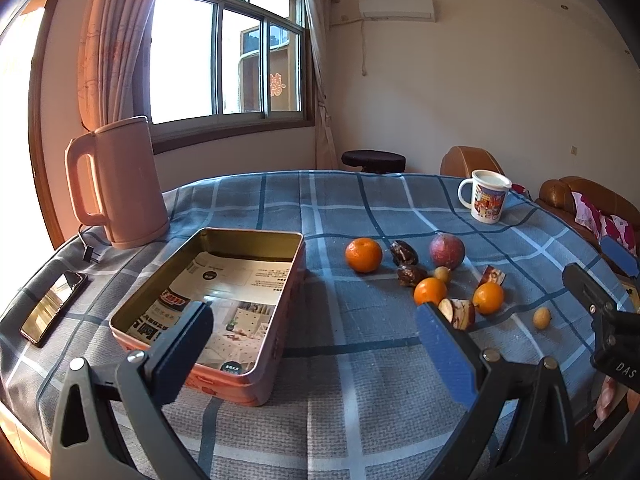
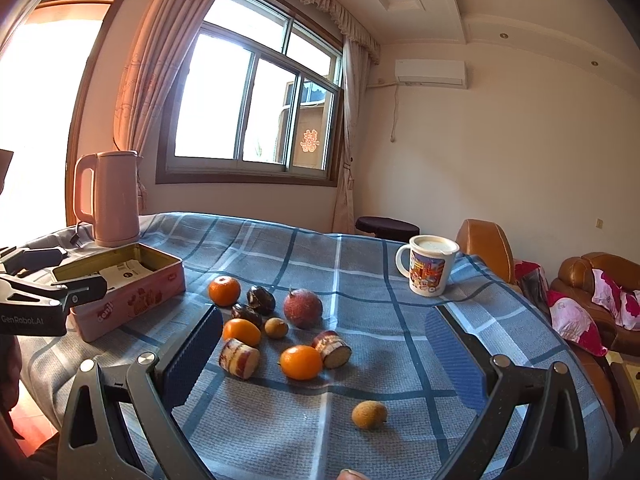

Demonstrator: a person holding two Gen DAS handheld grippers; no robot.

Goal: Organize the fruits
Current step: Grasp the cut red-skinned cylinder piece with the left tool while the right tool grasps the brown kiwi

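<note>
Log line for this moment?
left gripper open | right gripper open | pink rectangular metal tin fruitless | fruits loose on blue plaid tablecloth

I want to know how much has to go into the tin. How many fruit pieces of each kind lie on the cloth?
Orange citrus fruits: 3
Small tan round fruits: 2
Dark wrinkled fruits: 2
Cut chunks with red skin: 2
Large reddish round fruit: 1
Total: 10
</note>
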